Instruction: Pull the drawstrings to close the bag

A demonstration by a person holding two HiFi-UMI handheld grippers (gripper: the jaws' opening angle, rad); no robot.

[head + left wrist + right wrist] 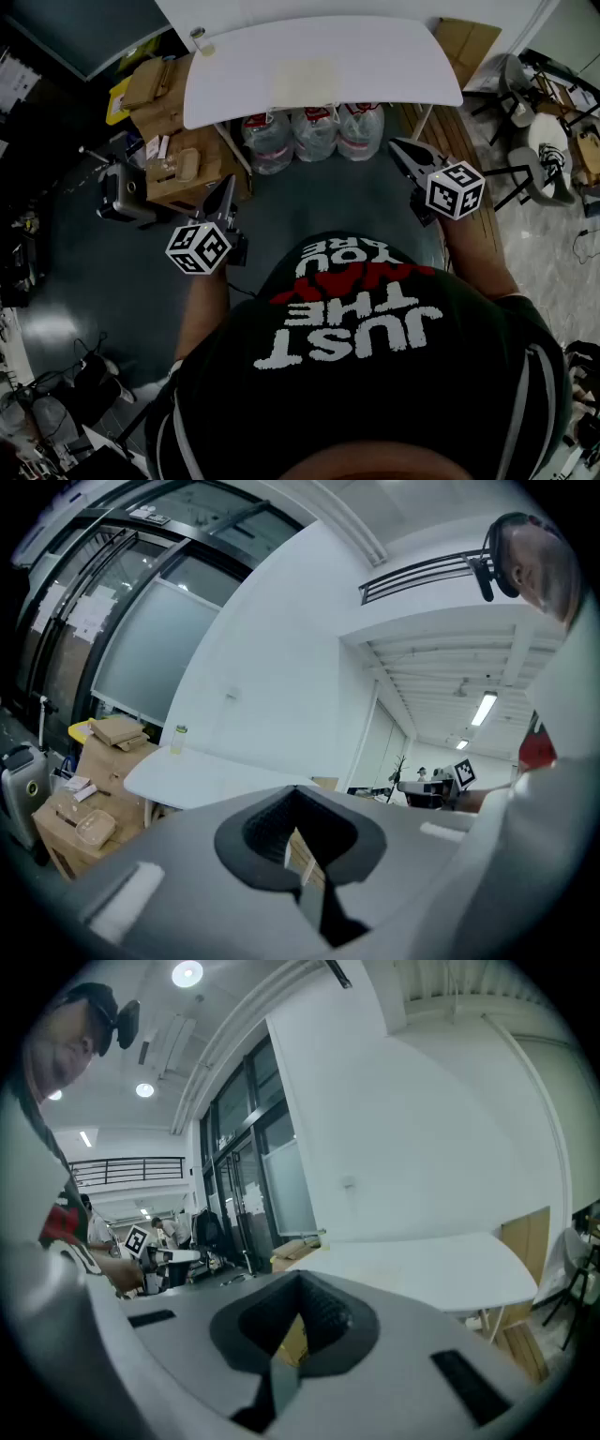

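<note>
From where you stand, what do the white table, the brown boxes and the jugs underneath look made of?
White table: probably smooth laminate, matte, evenly white.
Brown boxes: cardboard, dull tan, with folded flaps.
Jugs: clear plastic, see-through with glints.

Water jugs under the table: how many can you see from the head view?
3, in a row on the floor under the white table's near edge: left jug, middle jug, right jug. The tabletop hides their tops, and more may stand behind.
</note>
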